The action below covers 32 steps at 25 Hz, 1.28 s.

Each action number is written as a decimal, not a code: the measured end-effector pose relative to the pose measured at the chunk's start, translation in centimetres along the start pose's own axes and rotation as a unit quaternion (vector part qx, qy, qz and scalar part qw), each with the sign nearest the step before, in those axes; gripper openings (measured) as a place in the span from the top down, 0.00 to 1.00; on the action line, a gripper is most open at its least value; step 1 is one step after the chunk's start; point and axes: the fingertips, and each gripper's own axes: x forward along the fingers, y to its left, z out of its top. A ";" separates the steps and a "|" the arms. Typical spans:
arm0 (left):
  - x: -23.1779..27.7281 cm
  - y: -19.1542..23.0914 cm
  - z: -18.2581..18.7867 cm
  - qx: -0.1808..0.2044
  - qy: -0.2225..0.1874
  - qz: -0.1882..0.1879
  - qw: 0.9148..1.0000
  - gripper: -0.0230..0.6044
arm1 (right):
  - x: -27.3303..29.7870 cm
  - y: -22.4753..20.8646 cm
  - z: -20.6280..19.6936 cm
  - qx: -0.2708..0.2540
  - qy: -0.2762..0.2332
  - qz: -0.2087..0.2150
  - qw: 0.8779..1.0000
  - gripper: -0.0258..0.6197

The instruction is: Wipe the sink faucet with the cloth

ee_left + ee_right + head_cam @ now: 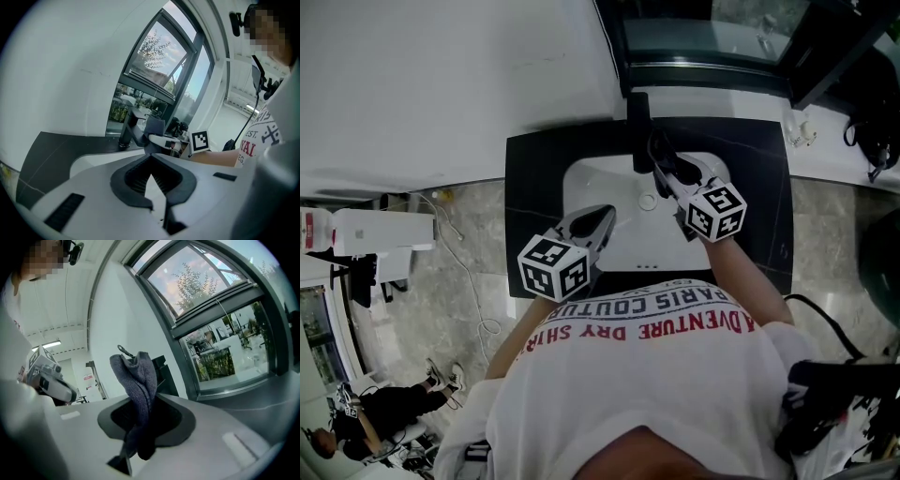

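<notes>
Head view: over the white sink (614, 246), right hand-held gripper (663, 171) pinches the grey cloth (137, 378) by the dark faucet (637, 127); left hand-held gripper (604, 216) hovers, jaws together.

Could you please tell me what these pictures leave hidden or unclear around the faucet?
- Head view: the right gripper covers the faucet spout, so cloth contact cannot be told.
- Right gripper view: the clamped cloth blocks whatever lies straight ahead.
- Head view: the left gripper covers a near corner of the sink.
</notes>
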 end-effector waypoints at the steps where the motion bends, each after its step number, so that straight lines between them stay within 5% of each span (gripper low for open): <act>1: 0.1 0.1 0.0 -0.001 0.001 0.002 1.000 0.96 | 0.3 -0.3 0.2 0.005 -0.002 -0.001 1.000 0.84; 21: 2.1 1.6 -0.4 -0.017 0.014 0.007 1.000 0.96 | 5.6 -5.6 5.5 0.028 -0.020 -0.008 0.999 0.84; 32: 2.8 2.6 -0.8 -0.022 0.020 0.009 1.000 0.96 | 7.8 -8.6 1.3 0.096 0.049 -0.039 0.993 0.84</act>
